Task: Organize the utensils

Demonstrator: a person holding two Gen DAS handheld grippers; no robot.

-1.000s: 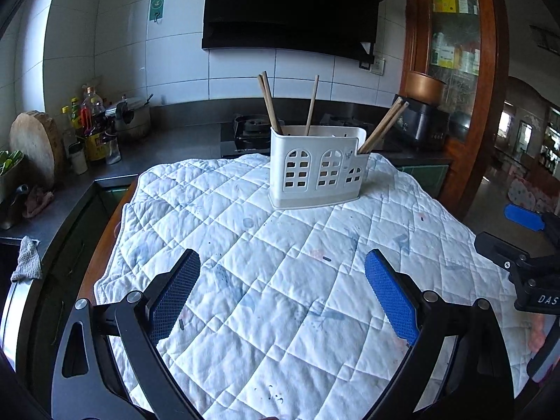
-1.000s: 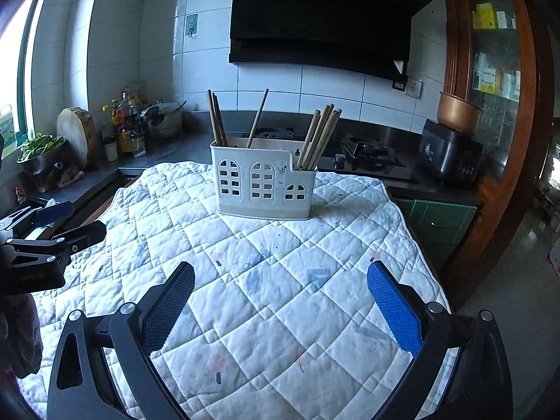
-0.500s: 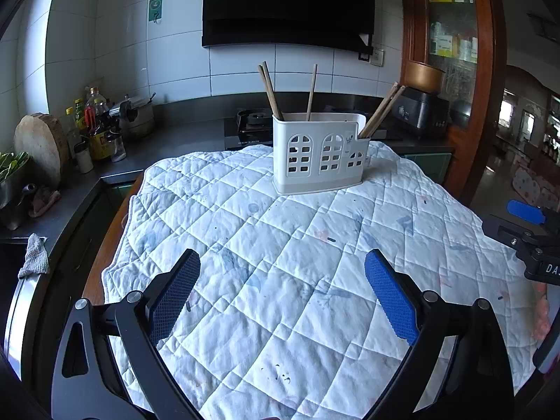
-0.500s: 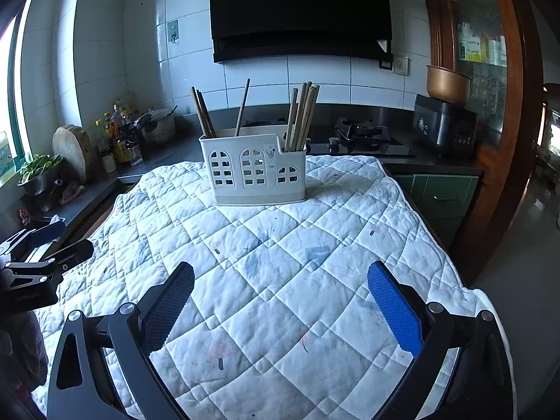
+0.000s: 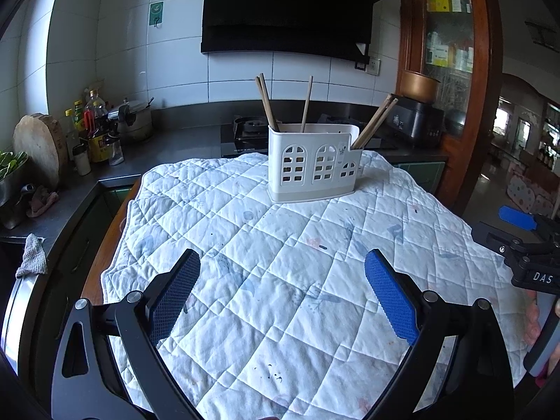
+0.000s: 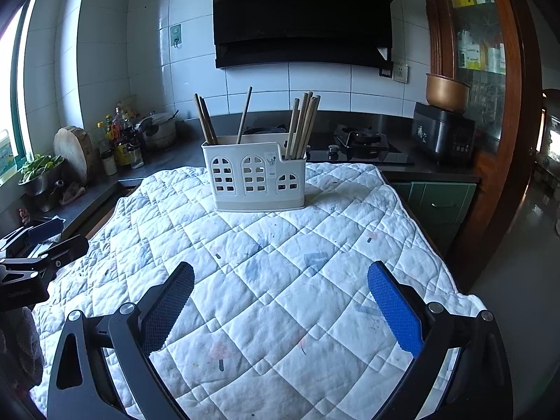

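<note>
A white utensil holder [image 5: 315, 168] with arched cut-outs stands at the far side of the quilted cloth [image 5: 280, 280]; it also shows in the right wrist view [image 6: 257, 178]. Wooden chopsticks stand in it: a few in the left part [image 6: 206, 120] and a bundle in the low right part [image 6: 302, 124]. My left gripper [image 5: 281, 294] is open and empty, well short of the holder. My right gripper [image 6: 280, 304] is open and empty too. Each gripper shows at the edge of the other's view.
The table is covered by the white quilted cloth [image 6: 280, 262]. Behind it runs a dark counter with a gas hob [image 6: 360, 140], a rice cooker [image 6: 444, 133], bottles [image 5: 94, 129] and a round chopping board [image 5: 38, 147]. A wooden cabinet [image 5: 451, 52] stands at the right.
Both grippers have drawn back from the holder and tilted up a little; the holder looks smaller and farther. Both stay open and empty.
</note>
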